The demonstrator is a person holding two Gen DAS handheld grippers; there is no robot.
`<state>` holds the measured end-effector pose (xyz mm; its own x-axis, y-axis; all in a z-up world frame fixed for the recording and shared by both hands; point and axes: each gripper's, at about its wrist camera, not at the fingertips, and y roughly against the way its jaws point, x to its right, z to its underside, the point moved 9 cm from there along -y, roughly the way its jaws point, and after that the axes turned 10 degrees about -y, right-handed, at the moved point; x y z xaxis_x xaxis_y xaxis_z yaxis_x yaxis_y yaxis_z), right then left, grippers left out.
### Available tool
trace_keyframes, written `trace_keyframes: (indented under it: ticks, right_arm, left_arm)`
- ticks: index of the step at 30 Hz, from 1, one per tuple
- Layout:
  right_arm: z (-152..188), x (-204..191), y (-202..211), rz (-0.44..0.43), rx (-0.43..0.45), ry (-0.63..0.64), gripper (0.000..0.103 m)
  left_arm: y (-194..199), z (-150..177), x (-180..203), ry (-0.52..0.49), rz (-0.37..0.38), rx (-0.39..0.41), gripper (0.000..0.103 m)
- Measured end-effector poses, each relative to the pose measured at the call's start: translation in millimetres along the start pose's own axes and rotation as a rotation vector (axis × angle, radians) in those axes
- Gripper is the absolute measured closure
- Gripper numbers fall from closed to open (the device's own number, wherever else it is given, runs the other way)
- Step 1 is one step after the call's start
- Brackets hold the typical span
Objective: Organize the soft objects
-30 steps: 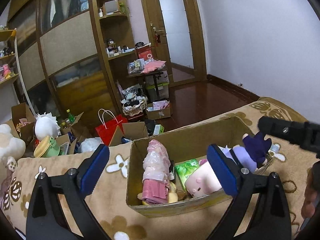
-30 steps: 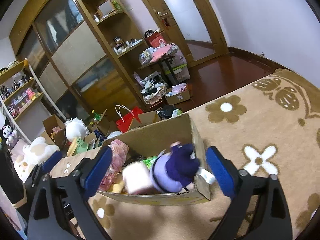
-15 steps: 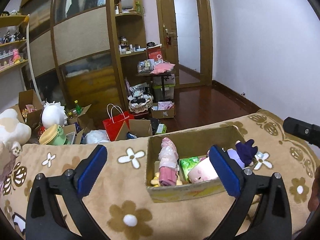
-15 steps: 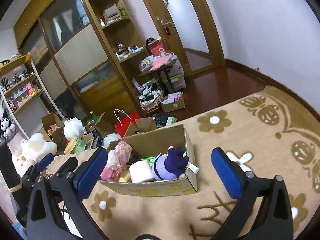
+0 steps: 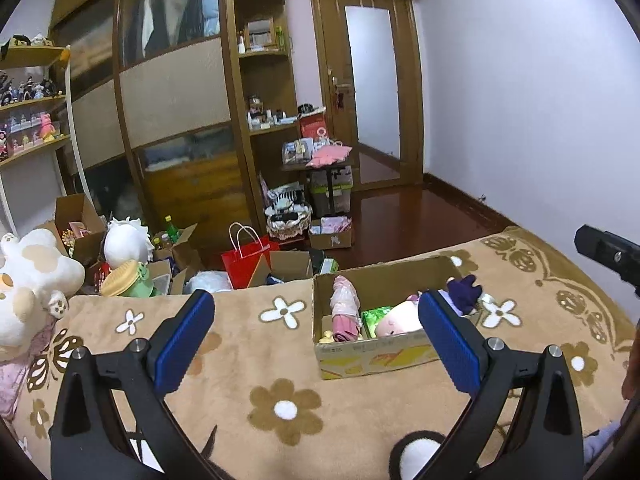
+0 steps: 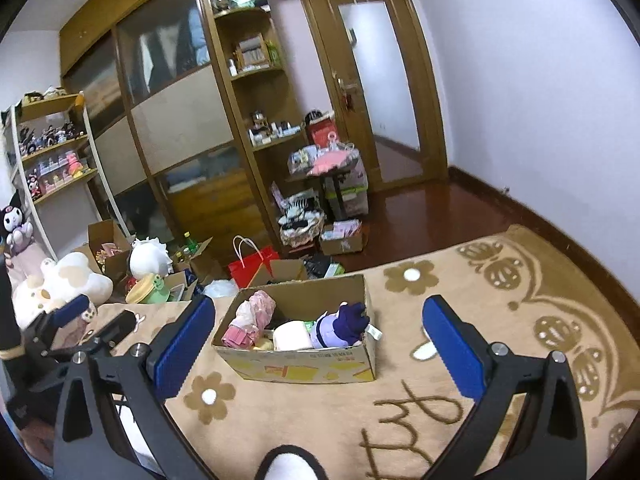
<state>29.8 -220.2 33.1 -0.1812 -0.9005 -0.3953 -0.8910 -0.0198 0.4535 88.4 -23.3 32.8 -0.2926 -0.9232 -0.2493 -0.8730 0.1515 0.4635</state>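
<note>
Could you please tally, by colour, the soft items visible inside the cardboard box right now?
In the cardboard box:
Pink: 2, the pink bundle and the pale pink plush
Purple: 1, the purple plush
Green: 1, the green packet
Yellow: 1, a small yellow item
Total: 5

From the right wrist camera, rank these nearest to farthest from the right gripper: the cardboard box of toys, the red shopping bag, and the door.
1. The cardboard box, on the blanket just ahead of the right gripper, slightly left of centre.
2. The red shopping bag, on the floor behind the box.
3. The door, at the far end of the room, up and right.
</note>
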Motion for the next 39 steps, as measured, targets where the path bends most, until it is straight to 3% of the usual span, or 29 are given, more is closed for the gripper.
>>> trace_keyframes:
  ticks: [5,13,39]
  right_arm:
    - [5.5,-3.0,29.6,0.026,0.073,0.041,0.0]
    - [25.4,2.8,50.5,0.053,0.072,0.049,0.0]
    - [56.4,22.3,32.1,0.112,0.064,0.066,0.0]
  left_arm:
    - [32.3,1.1,1.5,-0.013,0.006,0.05,0.002]
    - [48.8,12.0,18.6,-0.057,0.017,0.065,0.002]
    - [3.8,44.9,21.1,-0.059,0.033,-0.023,0.002]
